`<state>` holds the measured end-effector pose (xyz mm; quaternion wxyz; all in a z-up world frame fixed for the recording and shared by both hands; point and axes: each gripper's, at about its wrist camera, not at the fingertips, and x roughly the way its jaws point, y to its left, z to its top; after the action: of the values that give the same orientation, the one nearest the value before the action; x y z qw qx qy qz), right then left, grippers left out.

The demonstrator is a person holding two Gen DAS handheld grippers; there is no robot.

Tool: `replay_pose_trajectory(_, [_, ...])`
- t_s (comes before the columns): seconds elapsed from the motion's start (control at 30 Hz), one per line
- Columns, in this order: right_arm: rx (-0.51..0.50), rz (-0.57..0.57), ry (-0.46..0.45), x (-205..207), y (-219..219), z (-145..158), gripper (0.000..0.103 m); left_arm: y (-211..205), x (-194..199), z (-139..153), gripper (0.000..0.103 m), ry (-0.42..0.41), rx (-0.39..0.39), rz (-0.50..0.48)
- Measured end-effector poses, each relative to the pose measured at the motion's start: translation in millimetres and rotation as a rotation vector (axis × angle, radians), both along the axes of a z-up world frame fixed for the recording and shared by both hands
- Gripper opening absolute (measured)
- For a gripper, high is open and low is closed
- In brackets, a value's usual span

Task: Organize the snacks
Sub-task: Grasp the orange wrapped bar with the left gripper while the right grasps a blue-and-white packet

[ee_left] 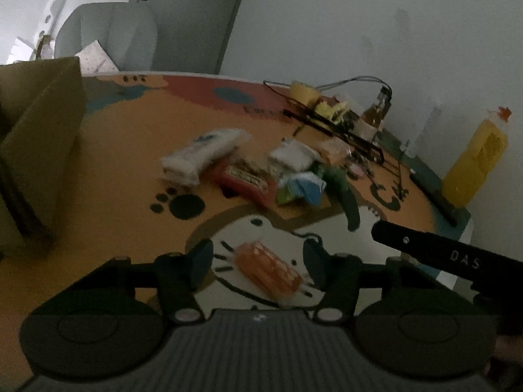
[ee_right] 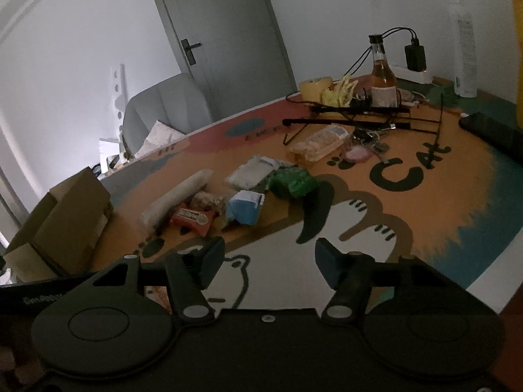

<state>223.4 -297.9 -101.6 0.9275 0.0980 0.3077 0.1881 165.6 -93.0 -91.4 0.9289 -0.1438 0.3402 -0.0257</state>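
Orange wrapper first: an orange snack packet [ee_left: 269, 269] lies on the worktop [ee_left: 130, 150] low in the left wrist view, between the spread fingers of the left claw [ee_left: 258, 261], which is released and not touching it. Above it, mid-frame, sits the snack pile: a long white packet [ee_left: 199, 153], a red packet [ee_left: 245, 178], a blue-and-white pouch [ee_left: 305, 187] and a green packet [ee_left: 333, 173], crowded together. A cardboard box [ee_left: 36, 137] stands at the left edge; a yellow bottle [ee_left: 474, 163] is at the right.

In the right wrist view the right claw [ee_right: 269, 261] is likewise released, holding nothing, hovering low over the printed cat. Beyond it, a clear tray of snacks [ee_right: 318, 142] rests upper centre, apart from the pile. A glass bottle [ee_right: 382, 75] stands upright behind it.
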Motion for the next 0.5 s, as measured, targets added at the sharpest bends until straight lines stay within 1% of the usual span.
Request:
replay_pose_trajectory(0.1, [0.0, 0.004, 0.011, 1.4, 0.6, -6.0, 0.061, -6.0, 3.3, -4.9, 0.052, 0.017, 0.008, -0.003])
replay_pose_trajectory(0.2, [0.005, 0.006, 0.023, 3.9, 0.4, -11.7, 0.061, -9.2, 6.3, -7.9, 0.049, 0.029, 0.009, -0.009])
replay_pose_trajectory(0.43, [0.023, 0.006, 0.043, 10.0, -2.7, -20.1, 0.061, -22.3, 16.8, -18.6, 0.047, 0.066, 0.032, -0.044])
replay_pose_trajectory(0.5, [0.026, 0.007, 0.048, 10.9, -3.2, -21.7, 0.061, -24.3, 19.5, -21.0, 0.047, 0.06, 0.043, -0.04])
